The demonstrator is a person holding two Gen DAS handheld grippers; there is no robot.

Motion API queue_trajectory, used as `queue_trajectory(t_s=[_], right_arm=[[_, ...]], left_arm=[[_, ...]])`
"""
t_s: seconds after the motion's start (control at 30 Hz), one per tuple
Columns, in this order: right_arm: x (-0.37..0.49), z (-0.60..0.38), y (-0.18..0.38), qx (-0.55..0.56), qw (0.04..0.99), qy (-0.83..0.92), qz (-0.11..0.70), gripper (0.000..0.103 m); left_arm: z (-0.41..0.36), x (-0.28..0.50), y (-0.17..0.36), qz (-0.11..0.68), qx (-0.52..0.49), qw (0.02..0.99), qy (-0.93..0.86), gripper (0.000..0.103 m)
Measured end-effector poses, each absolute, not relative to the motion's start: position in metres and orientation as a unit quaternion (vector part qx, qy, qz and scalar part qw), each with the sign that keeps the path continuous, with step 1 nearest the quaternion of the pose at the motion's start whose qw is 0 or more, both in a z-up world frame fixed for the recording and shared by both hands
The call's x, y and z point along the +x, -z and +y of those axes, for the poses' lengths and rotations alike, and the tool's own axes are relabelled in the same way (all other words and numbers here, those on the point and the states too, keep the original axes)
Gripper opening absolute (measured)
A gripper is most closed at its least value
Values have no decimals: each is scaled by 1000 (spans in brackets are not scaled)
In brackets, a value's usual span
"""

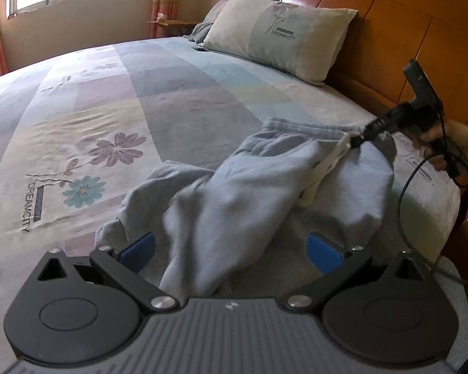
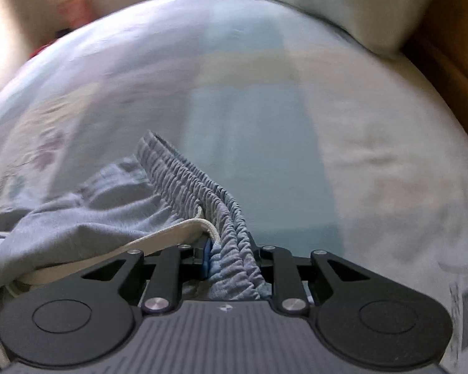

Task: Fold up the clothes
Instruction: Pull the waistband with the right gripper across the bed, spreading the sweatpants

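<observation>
blue pads (image 1: 138, 251) of the left gripper (image 1: 231, 249) stood wide apart, grey sweatpants (image 1: 265, 187) draped between them on the bed (image 1: 109, 93), untouched by either pad. right gripper (image 1: 357, 138) pinched the waistband.

close up, right gripper (image 2: 227, 261) clamped the ribbed waistband (image 2: 202, 193) beside a white drawstring (image 2: 184, 227).

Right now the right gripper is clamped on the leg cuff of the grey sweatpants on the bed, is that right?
Not the cuff. The right gripper is clamped on the elastic waistband of the grey sweatpants, beside the white drawstring. The right wrist view shows it. The sweatpants do lie on the bed.
</observation>
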State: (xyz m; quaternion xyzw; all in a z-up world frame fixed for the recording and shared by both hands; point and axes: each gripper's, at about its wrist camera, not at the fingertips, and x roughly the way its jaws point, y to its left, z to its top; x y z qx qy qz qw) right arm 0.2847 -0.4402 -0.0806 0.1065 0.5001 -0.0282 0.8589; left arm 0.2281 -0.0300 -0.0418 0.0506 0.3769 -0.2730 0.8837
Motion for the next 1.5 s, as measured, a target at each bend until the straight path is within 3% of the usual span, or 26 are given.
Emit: queue_trajectory(t_s=[0.2, 0.27, 0.33, 0.4, 0.57, 0.77, 0.9, 1.03, 1.5], right_arm=[[273, -448, 83, 111, 848, -12, 518, 39], [280, -448, 72, 107, 859, -25, 500, 50], [291, -442, 62, 93, 874, -39, 476, 73], [307, -433, 57, 71, 874, -51, 477, 78], [345, -416, 53, 27, 884, -75, 460, 77], [396, -397, 102, -13, 875, -103, 472, 77], [402, -380, 132, -51, 866, -109, 485, 69], [393, -374, 127, -44, 868, -119, 480, 45], [459, -415, 91, -6, 906, 1, 423, 39]], left_arm=[[-32, 231, 45, 379, 51, 881, 279, 102], [-33, 232, 45, 378, 54, 880, 282, 102], [-35, 232, 45, 376, 56, 880, 284, 102], [-34, 233, 44, 376, 58, 880, 283, 102], [-29, 236, 46, 375, 53, 880, 286, 102], [-25, 244, 57, 388, 39, 876, 282, 102], [-21, 246, 64, 395, 39, 874, 279, 102], [-18, 251, 69, 401, 35, 873, 276, 102], [-28, 268, 62, 390, 72, 871, 289, 102]])
